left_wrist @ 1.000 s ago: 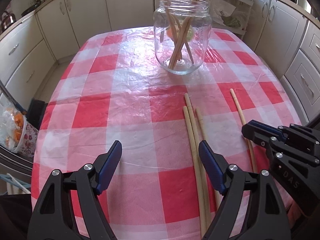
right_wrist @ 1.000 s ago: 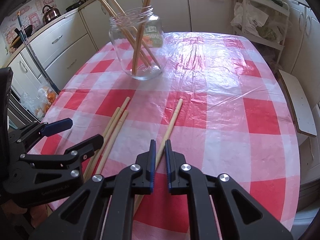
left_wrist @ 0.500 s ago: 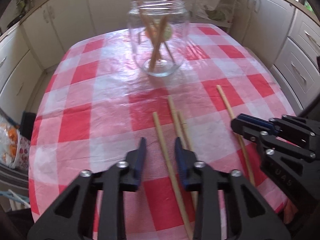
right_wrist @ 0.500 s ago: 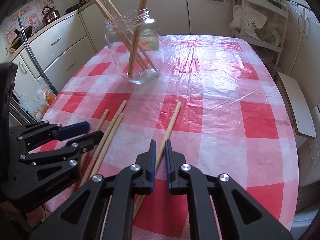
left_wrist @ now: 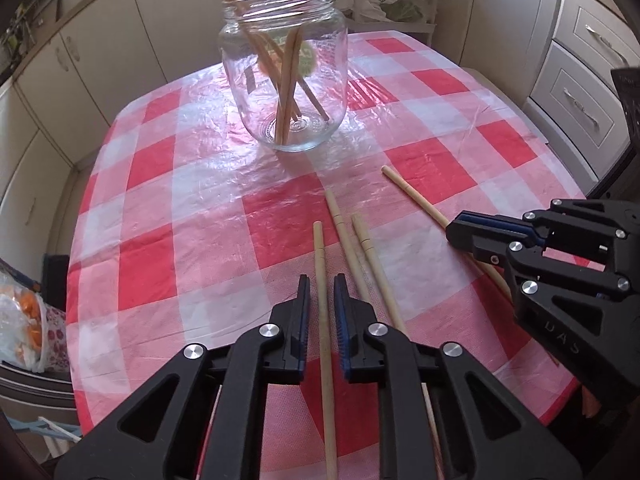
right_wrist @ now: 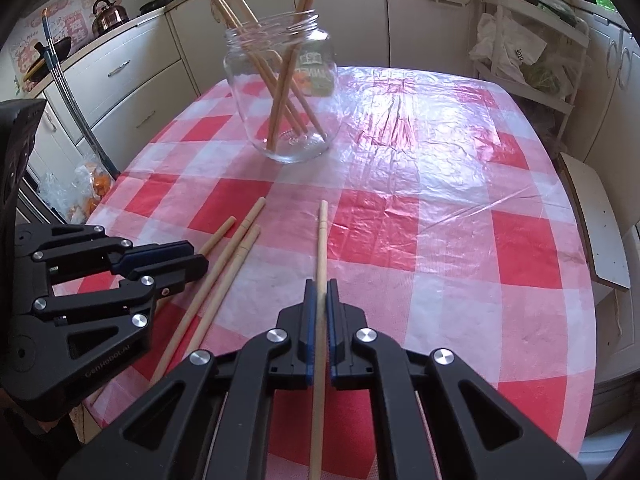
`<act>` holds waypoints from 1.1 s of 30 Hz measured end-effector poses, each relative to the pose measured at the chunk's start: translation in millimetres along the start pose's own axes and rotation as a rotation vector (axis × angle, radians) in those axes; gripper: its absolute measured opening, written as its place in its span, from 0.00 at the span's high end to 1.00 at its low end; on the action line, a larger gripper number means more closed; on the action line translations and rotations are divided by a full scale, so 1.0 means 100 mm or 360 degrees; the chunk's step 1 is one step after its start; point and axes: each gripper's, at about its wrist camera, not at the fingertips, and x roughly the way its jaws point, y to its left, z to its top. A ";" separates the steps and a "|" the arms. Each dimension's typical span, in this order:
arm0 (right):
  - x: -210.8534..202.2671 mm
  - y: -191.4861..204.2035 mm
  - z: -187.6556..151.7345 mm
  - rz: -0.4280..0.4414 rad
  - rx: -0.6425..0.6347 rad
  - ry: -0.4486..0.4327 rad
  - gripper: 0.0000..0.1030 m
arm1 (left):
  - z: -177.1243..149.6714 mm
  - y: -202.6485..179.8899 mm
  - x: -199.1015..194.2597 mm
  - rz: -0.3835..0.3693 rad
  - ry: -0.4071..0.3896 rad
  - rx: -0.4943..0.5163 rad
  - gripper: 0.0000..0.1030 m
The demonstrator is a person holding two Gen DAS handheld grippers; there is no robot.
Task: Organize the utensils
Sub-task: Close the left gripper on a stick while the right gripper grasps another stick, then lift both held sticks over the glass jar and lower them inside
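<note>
A glass jar [left_wrist: 248,92] [right_wrist: 320,120] holding several wooden chopsticks stands at the far middle of the red-checked table [left_wrist: 160,220]. My left gripper [left_wrist: 322,280] [right_wrist: 196,258] has a chopstick [left_wrist: 320,248] running straight between its blue pads. Its jaws are closing on that stick, and the pads sit against its sides. My right gripper [right_wrist: 320,282] [left_wrist: 454,234] is shut on another chopstick [right_wrist: 322,232], whose tip points towards the jar. Two loose chopsticks [left_wrist: 340,224] [right_wrist: 240,240] lie side by side on the cloth between the grippers.
Cream cabinets and drawers [left_wrist: 576,92] ring the table. A wire rack with bags [right_wrist: 516,56] stands at the back right, and a bag of oranges [left_wrist: 24,320] sits on the floor at the left. A white board [right_wrist: 600,220] lies just off the table's right edge.
The left jaws went from wide open to narrow around one chopstick, which now lines up with the gripper. Both views have drawn closer to the jar. The right jaws stayed shut.
</note>
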 end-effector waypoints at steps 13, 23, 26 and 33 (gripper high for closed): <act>-0.15 -0.32 0.07 0.0269 0.0404 -0.0179 0.94 | 0.02 0.13 -0.20 -0.0029 -0.0134 -0.0085 0.95; -0.73 -0.28 0.30 0.0450 0.0460 -0.0708 0.94 | 0.17 0.45 -0.72 -0.0205 -0.0597 -0.0309 0.95; -1.02 -0.21 0.49 0.0468 0.0435 -0.0961 0.94 | 0.27 0.61 -0.96 -0.0276 -0.0822 -0.0411 0.95; -1.27 -0.17 0.99 0.0479 0.0474 -0.1321 0.94 | 0.68 0.91 -1.35 -0.0417 -0.1250 -0.0617 0.95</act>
